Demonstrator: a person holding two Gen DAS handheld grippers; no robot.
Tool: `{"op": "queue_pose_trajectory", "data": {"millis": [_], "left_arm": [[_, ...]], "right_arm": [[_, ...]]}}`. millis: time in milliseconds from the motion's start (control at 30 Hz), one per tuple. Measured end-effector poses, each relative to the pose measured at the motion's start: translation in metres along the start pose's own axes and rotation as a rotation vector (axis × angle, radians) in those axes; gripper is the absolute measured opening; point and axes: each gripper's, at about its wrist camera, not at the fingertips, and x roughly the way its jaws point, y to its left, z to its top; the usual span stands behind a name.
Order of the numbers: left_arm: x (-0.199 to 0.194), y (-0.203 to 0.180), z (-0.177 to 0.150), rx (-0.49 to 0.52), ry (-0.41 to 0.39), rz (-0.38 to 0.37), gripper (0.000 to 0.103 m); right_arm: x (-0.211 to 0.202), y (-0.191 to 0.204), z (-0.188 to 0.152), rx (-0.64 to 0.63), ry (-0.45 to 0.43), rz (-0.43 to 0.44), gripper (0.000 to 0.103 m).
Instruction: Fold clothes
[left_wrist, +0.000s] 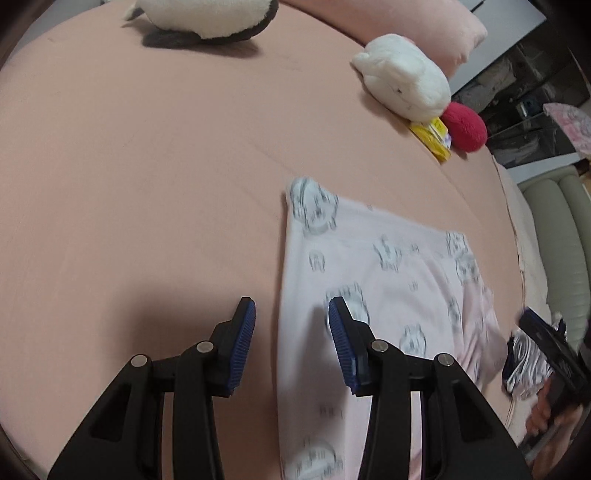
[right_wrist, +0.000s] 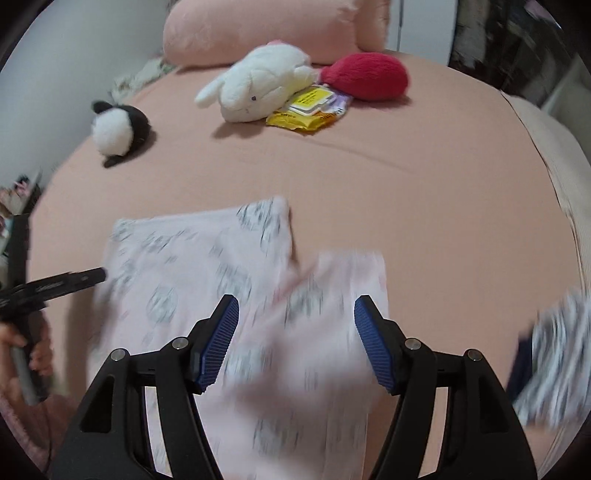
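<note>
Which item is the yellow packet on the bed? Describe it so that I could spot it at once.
On the pink bed sheet, look toward the far end near the pink pillow. The yellow packet lies flat there, wedged between the white plush rabbit and the red plush. It is the only flat, printed item among soft toys.

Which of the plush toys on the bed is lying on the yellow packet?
The white bunny plush, between the red plush and the black-and-white plush. Its body overlaps the yellow packet; the black-and-white one lies apart.
</note>
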Motion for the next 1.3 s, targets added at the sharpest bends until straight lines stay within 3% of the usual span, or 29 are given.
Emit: {"op": "queue_pose_trajectory", "data": {"millis": [100,233,333,367,400,467,633,833,967,1033,1067,1133,1167,1300], "left_arm": [[0.009,-0.007,0.015,0.013,0.002,-0.029,0.056],[0.02,-0.024,0.025,0.084,0.004,-0.004,0.052],[0.027,-0.035,0.03,0.129,0.004,0.026,0.012],[0.028,-0.039,0.031,0.139,0.006,0.02,0.01],[0.027,-0.045,0.032,0.151,0.008,0.006,0.01],[0.023,-0.063,0.031,0.198,0.014,-0.033,0.01],[0.015,-0.121,0.037,0.338,0.035,-0.123,0.01],[0.029,-0.168,0.058,0.387,-0.001,-0.23,0.01],[0.086,-0.178,0.079,0.395,0.031,-0.174,0.015],[0.12,-0.167,0.085,0.343,0.113,-0.104,0.028],[0.129,-0.161,0.086,0.319,0.14,-0.104,0.028],[0.118,-0.153,0.086,0.287,0.116,-0.129,0.032],[0.106,-0.149,0.083,0.273,0.099,-0.111,0.041],[0.054,-0.136,0.05,0.263,0.062,-0.091,0.045]], "right_arm": [[0.051,0.011,0.034,-0.045,0.052,-0.01,0.067],[0.099,0.015,0.048,-0.1,0.163,0.015,0.067],[0.118,0.02,0.043,-0.157,0.222,0.05,0.047],[0.115,0.021,0.041,-0.177,0.21,0.066,0.021],[0.11,0.021,0.039,-0.193,0.201,0.092,0.01],[0.097,0.016,0.034,-0.19,0.168,0.093,0.005],[0.045,-0.019,0.018,-0.17,0.057,0.031,0.004],[-0.018,-0.071,0.022,-0.095,-0.015,-0.033,0.004],[-0.001,-0.095,0.039,-0.058,0.031,-0.097,0.006],[0.037,-0.102,0.042,-0.028,0.101,-0.118,0.015],[0.056,-0.104,0.042,-0.014,0.135,-0.132,0.022],[0.077,-0.107,0.04,0.026,0.163,-0.155,0.024],[0.078,-0.108,0.039,0.05,0.152,-0.154,0.024],[0.019,-0.108,0.019,0.152,-0.006,-0.097,0.038]]}}
